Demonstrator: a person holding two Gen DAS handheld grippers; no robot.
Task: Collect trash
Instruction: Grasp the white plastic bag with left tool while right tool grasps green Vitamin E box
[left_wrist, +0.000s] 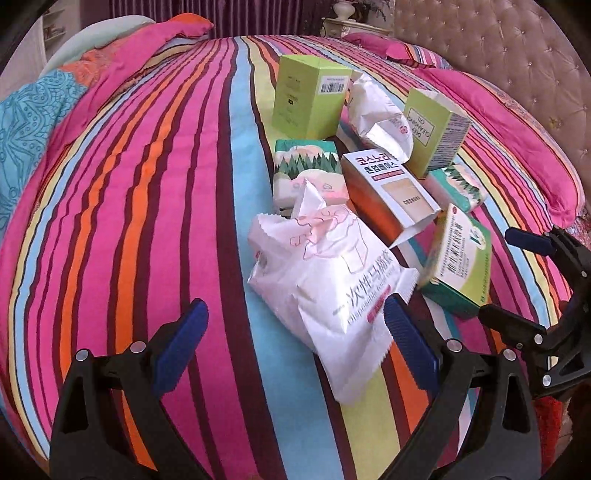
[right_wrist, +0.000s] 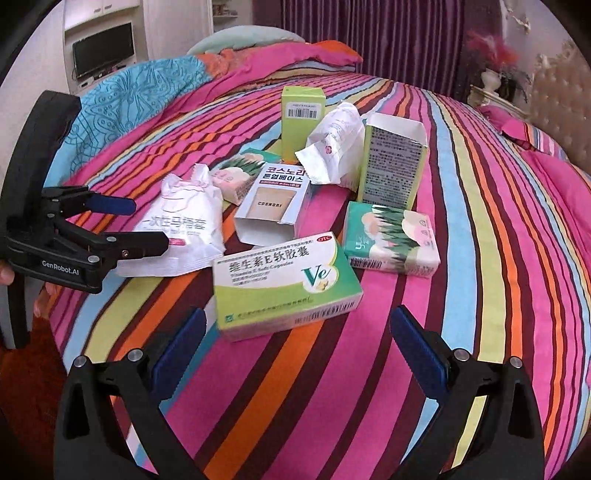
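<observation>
Trash lies in a cluster on the striped bedspread (left_wrist: 147, 184). A crumpled white wrapper (left_wrist: 332, 280) lies nearest my left gripper (left_wrist: 295, 332), which is open with the wrapper's near end between its fingers. A green Ve box (right_wrist: 284, 284) lies just ahead of my open right gripper (right_wrist: 297, 332). Behind are an open orange-white Cosnori box (right_wrist: 273, 206), two green tissue packs (right_wrist: 391, 240) (right_wrist: 236, 173), a second white wrapper (right_wrist: 332, 147) and two upright green boxes (right_wrist: 303, 118) (right_wrist: 395, 166). The left gripper also shows in the right wrist view (right_wrist: 147, 225).
Pink pillows (left_wrist: 517, 129) and a tufted headboard (left_wrist: 498, 48) are on the right. A folded blue and pink quilt (right_wrist: 147, 92) lies at the far side. A TV (right_wrist: 103, 48) and purple curtains (right_wrist: 369, 37) stand beyond the bed.
</observation>
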